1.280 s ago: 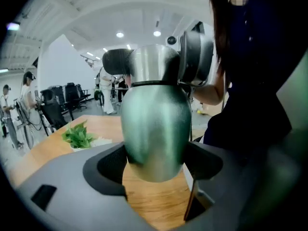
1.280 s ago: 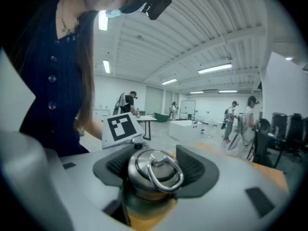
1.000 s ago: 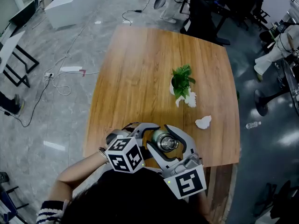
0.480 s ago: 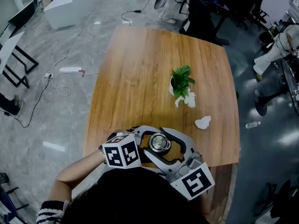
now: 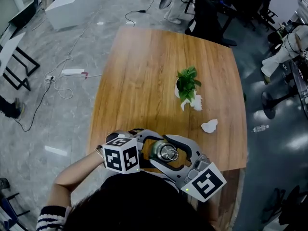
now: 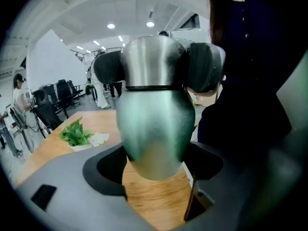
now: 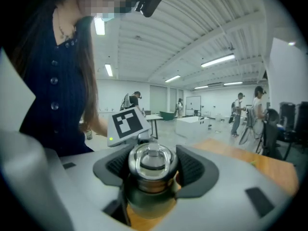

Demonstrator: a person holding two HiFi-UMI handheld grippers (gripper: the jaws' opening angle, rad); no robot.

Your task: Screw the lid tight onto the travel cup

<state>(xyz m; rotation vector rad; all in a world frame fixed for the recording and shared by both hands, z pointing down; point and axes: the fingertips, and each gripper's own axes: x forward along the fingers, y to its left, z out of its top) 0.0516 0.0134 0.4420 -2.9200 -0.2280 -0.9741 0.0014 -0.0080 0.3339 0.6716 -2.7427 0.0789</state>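
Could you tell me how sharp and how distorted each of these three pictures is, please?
Head view: sharp, evenly lit, table edges bowed. Left gripper view: strong fisheye, dark corners, cup close and soft. Right gripper view: fisheye too, lid fairly sharp, ceiling lights glaring.

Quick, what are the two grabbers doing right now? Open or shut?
Left gripper: closed, holding the cup by its body.
Right gripper: closed on the lid.
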